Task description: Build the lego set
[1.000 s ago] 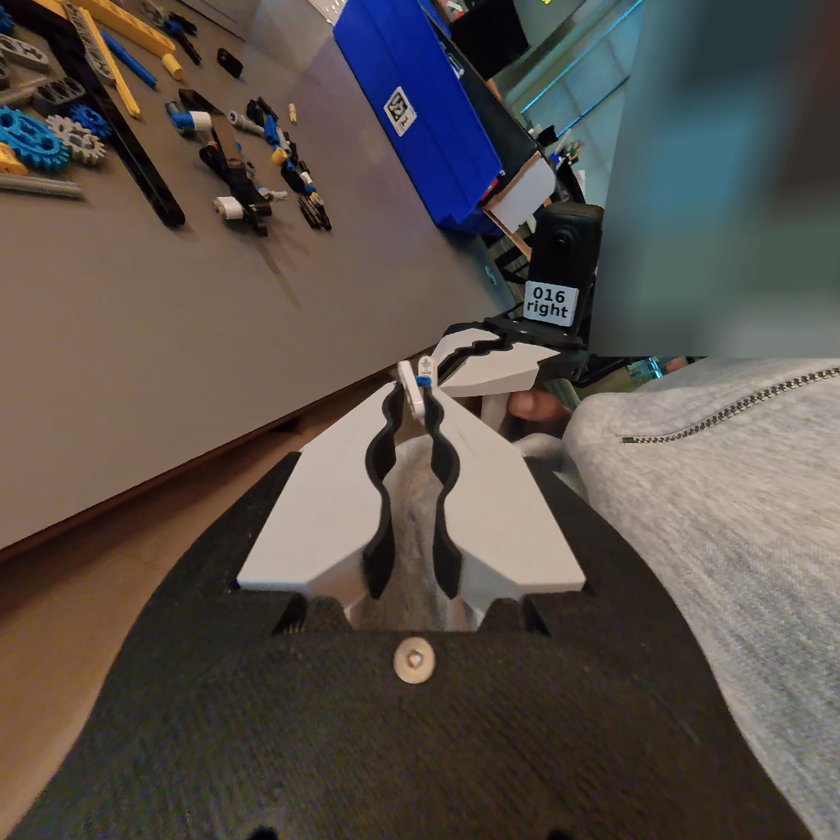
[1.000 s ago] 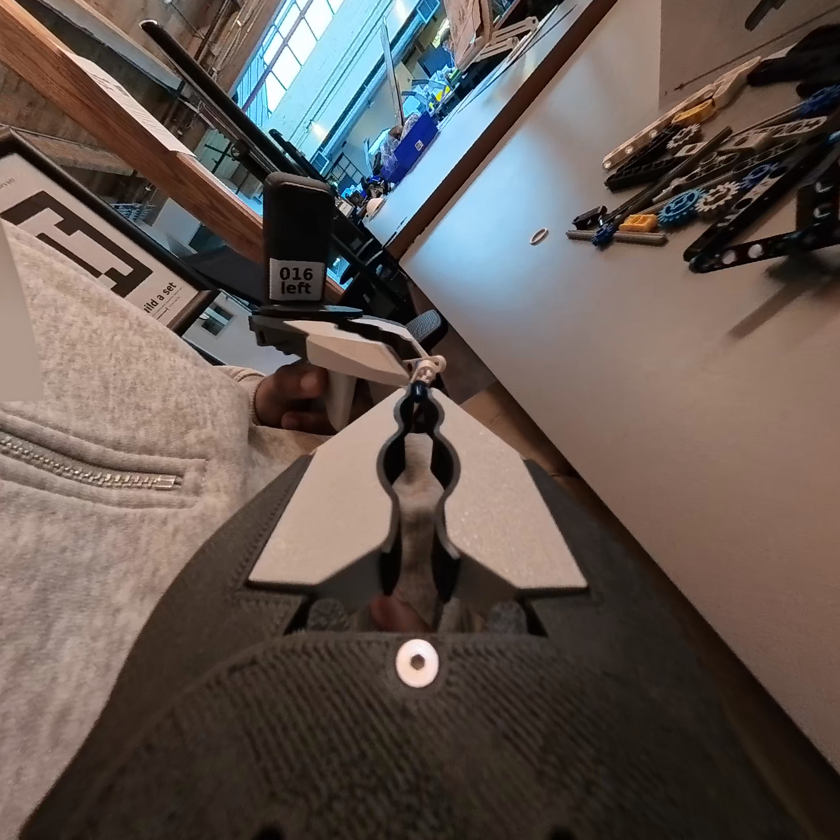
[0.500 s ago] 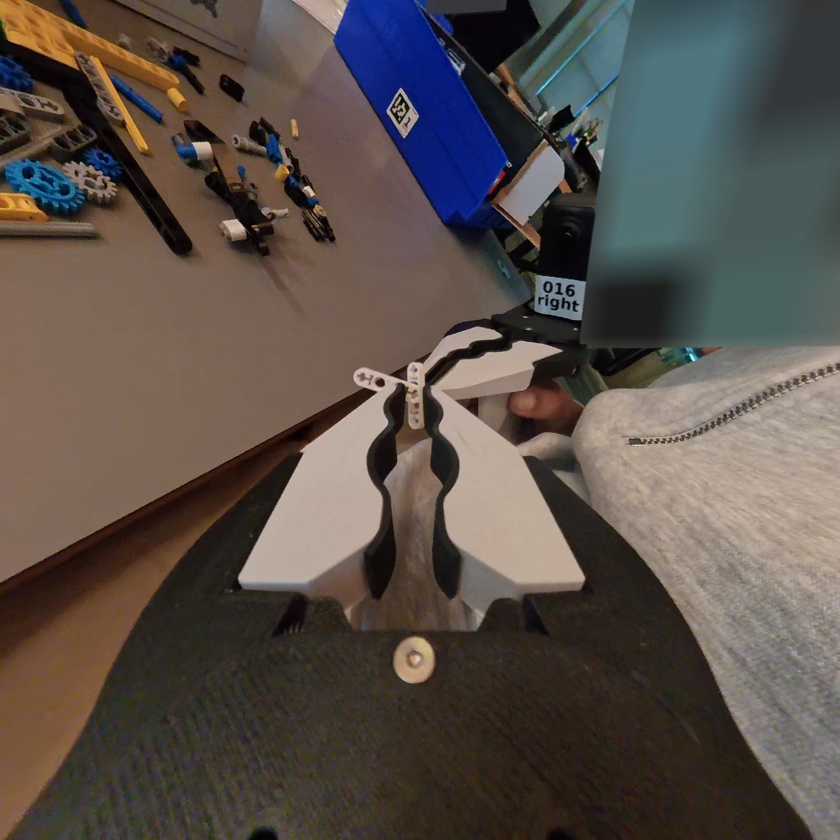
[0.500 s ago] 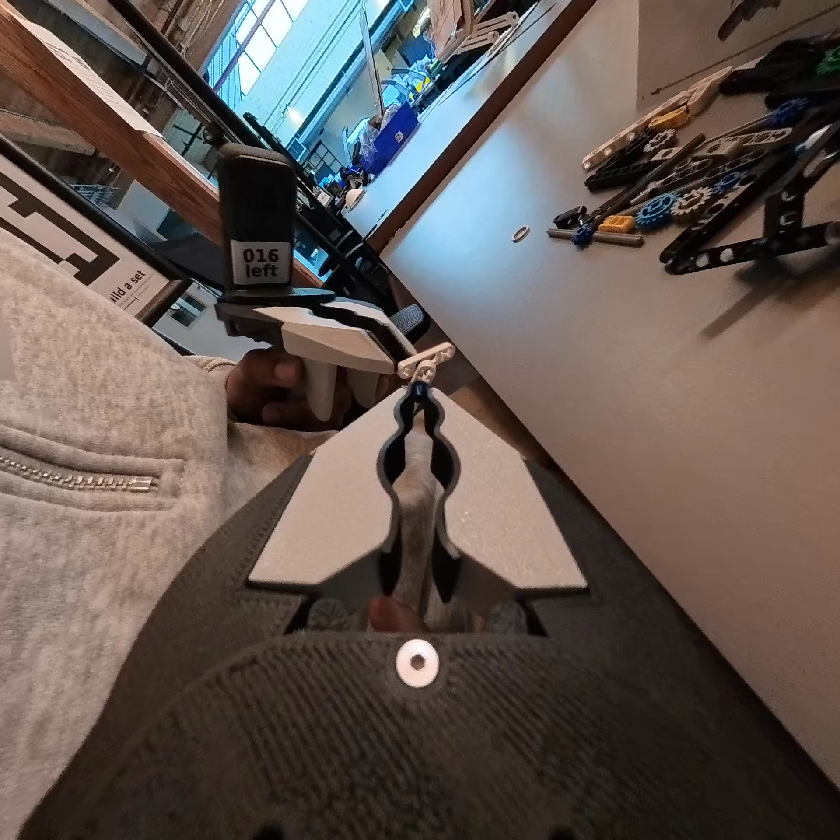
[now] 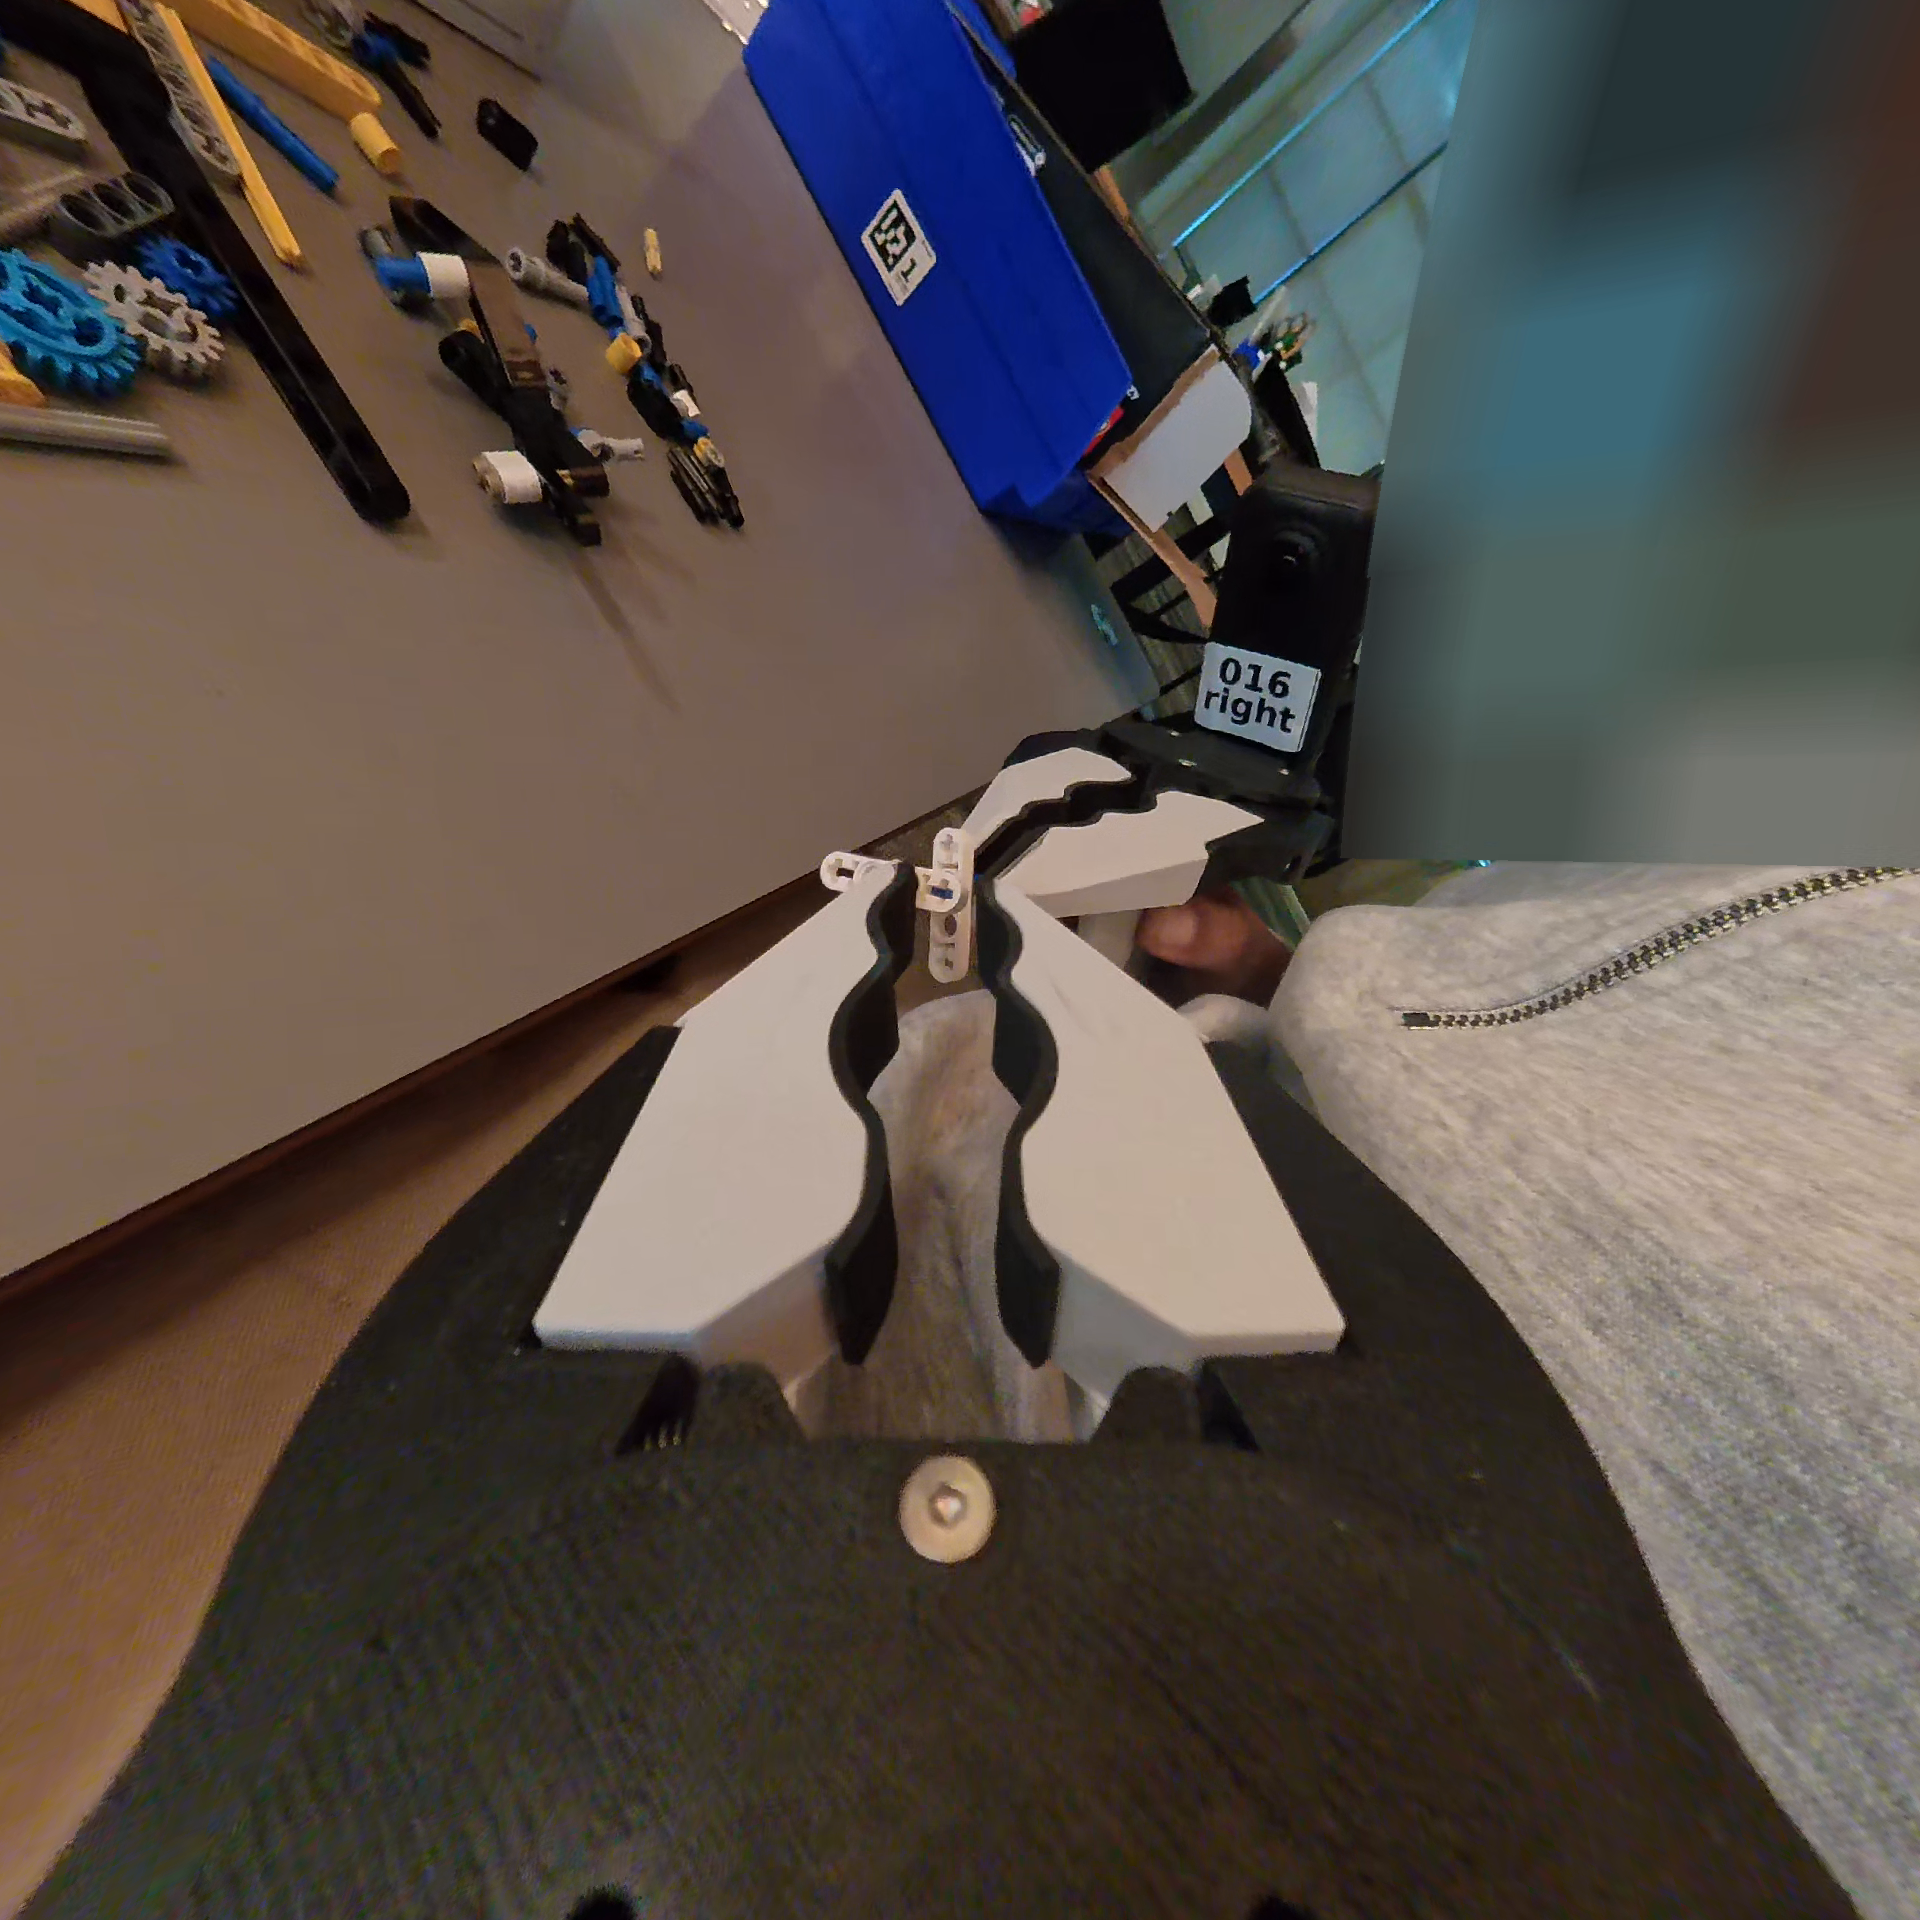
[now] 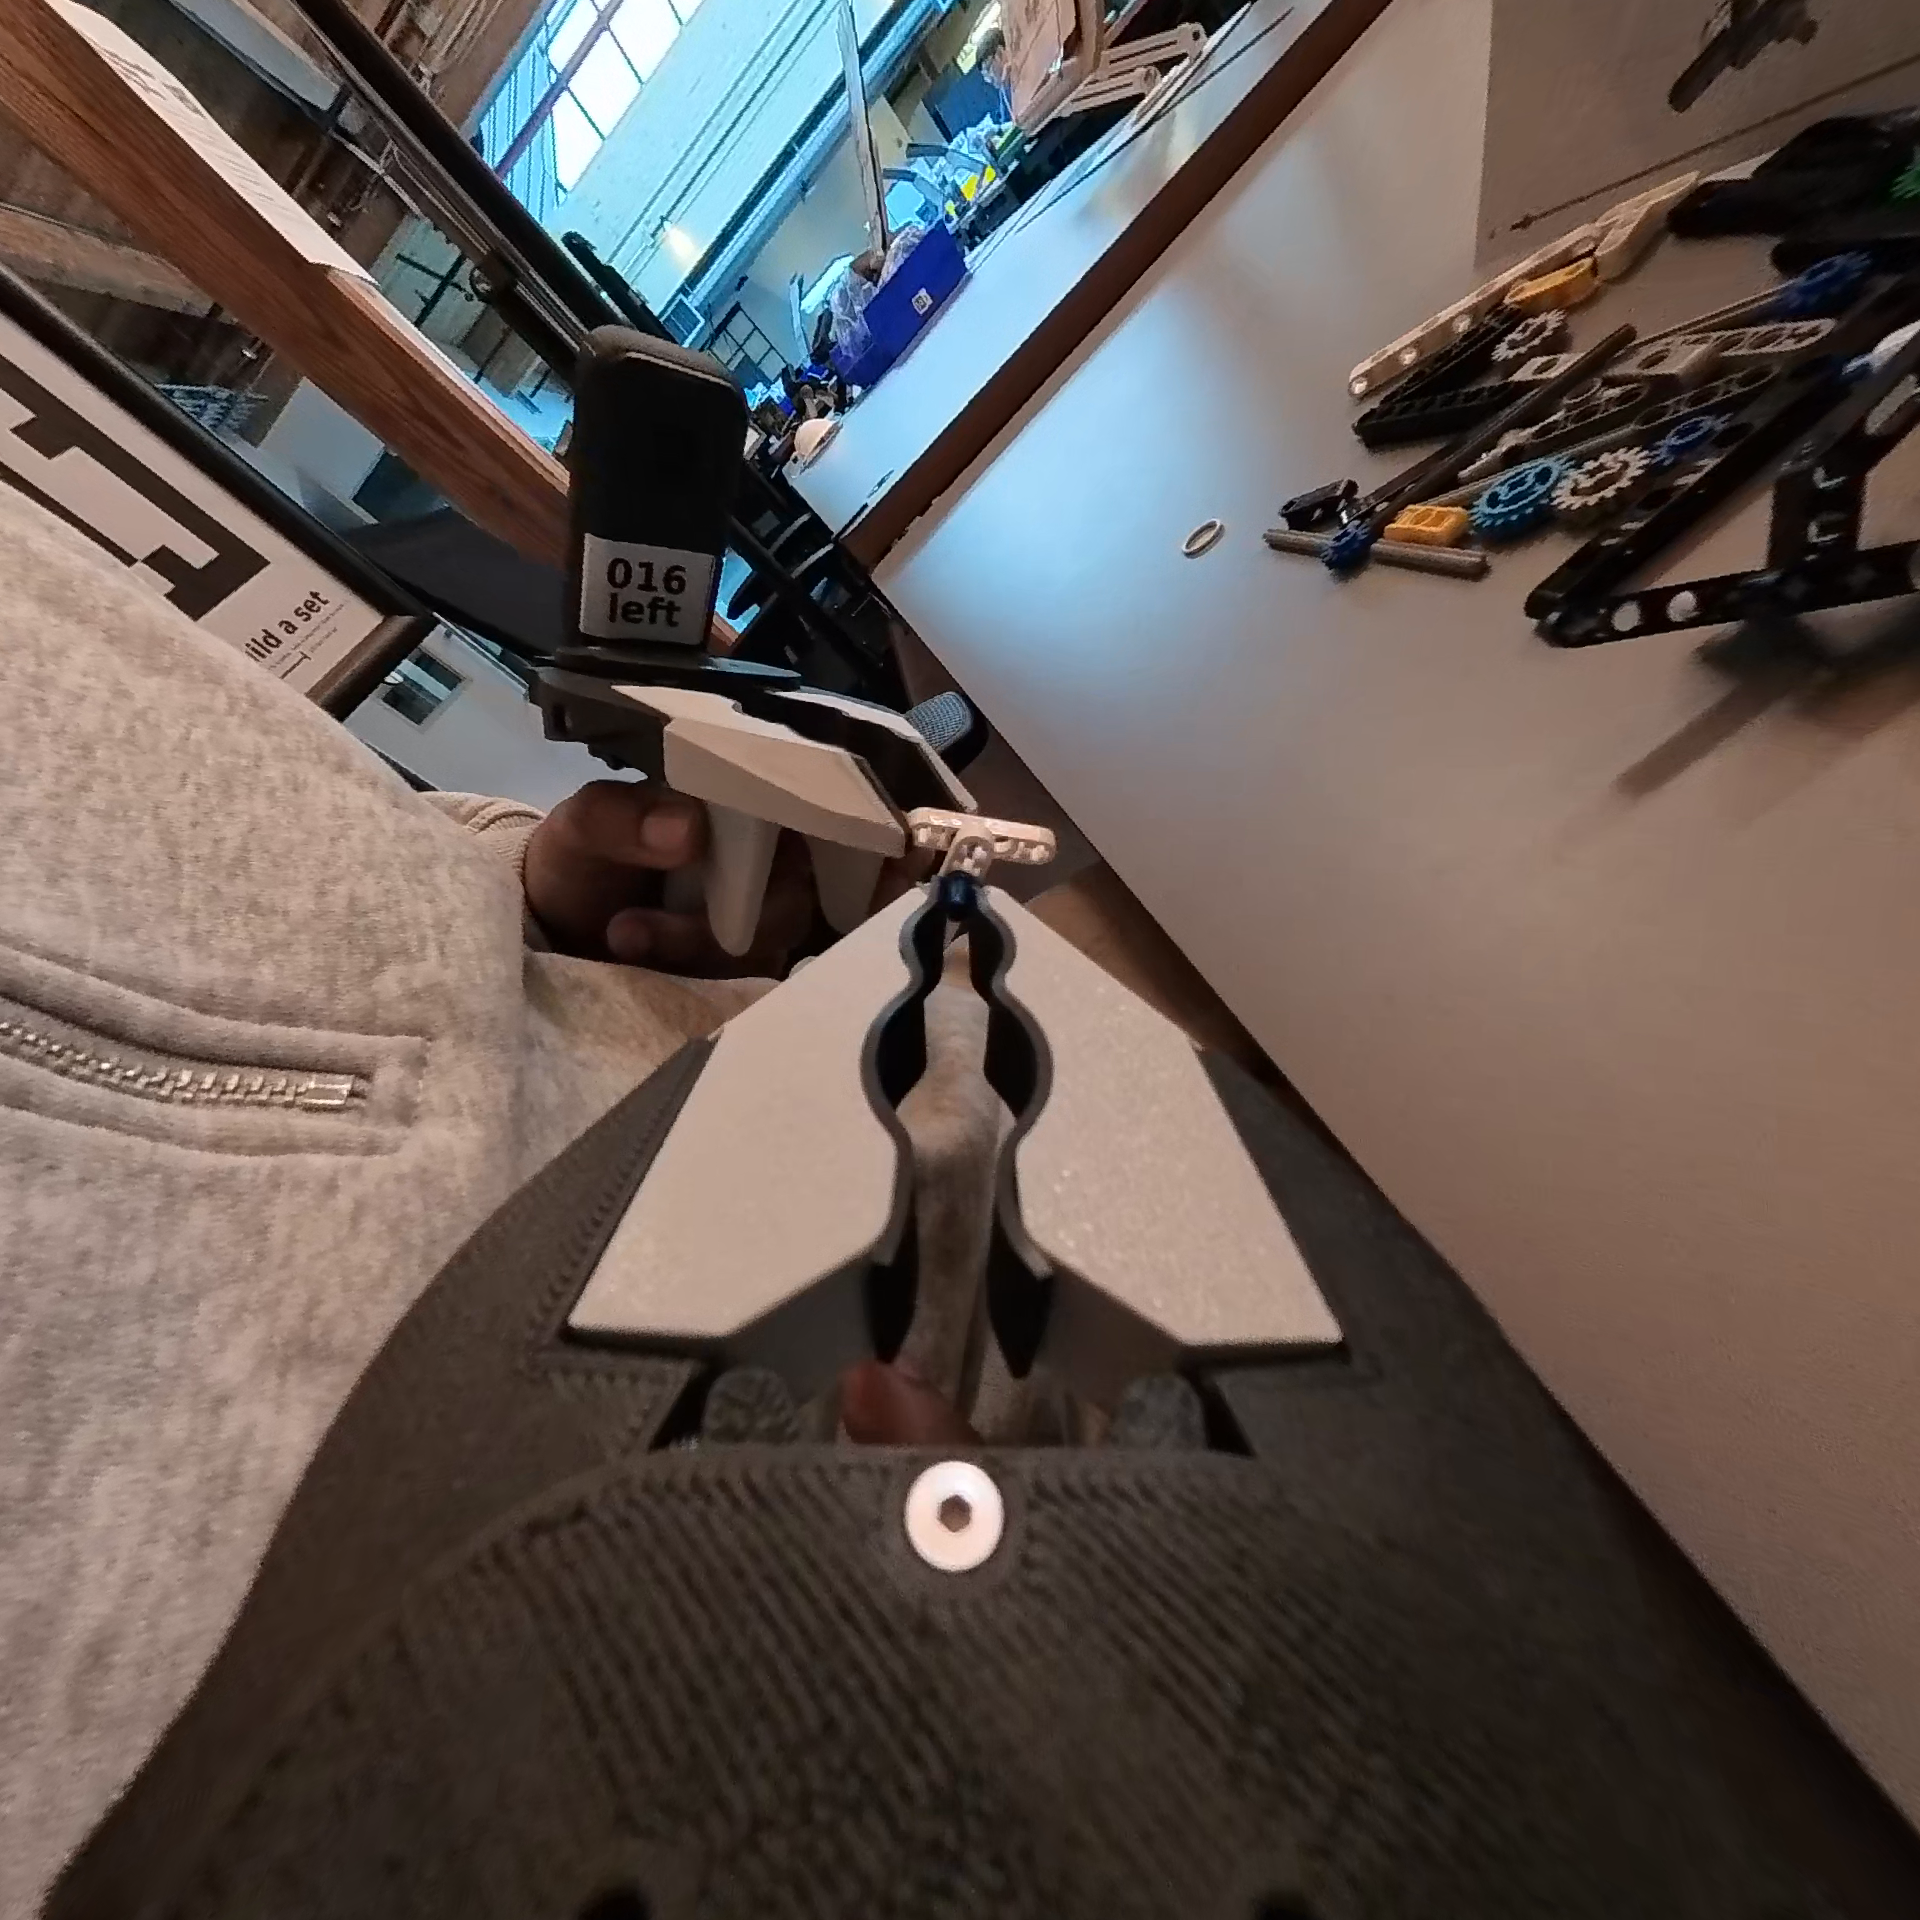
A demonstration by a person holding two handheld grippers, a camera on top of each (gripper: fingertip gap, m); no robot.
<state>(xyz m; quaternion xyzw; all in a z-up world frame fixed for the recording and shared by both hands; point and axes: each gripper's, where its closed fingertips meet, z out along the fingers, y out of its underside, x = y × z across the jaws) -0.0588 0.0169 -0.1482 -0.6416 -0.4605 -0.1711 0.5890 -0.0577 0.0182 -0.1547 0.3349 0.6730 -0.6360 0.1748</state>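
Both grippers meet tip to tip in the air in front of a person's grey jacket, off the table's edge. My left gripper (image 5: 940, 906) is shut on a small white lego beam (image 5: 948, 927); a second white arm (image 5: 852, 869) sticks out to its left. My right gripper (image 6: 958, 914) is shut on a blue pin (image 6: 956, 891) that joins the white beam (image 6: 992, 831). The left gripper (image 6: 790, 769) shows in the right wrist view, and the right gripper (image 5: 1091, 831) shows in the left wrist view.
A grey table (image 5: 312, 727) holds loose lego parts: blue gears (image 5: 57, 332), a long black beam (image 5: 281, 343), yellow beams (image 5: 281, 62) and small pins. A blue bin (image 5: 935, 260) stands at the far side. A black frame (image 6: 1714, 582) lies on the table (image 6: 1351, 831). Less than 4 cm separates the two grippers' tips.
The white piece has turned between the tips, so one white arm now sticks out toward the table. Both grippers have stayed tip to tip with only small shifts.
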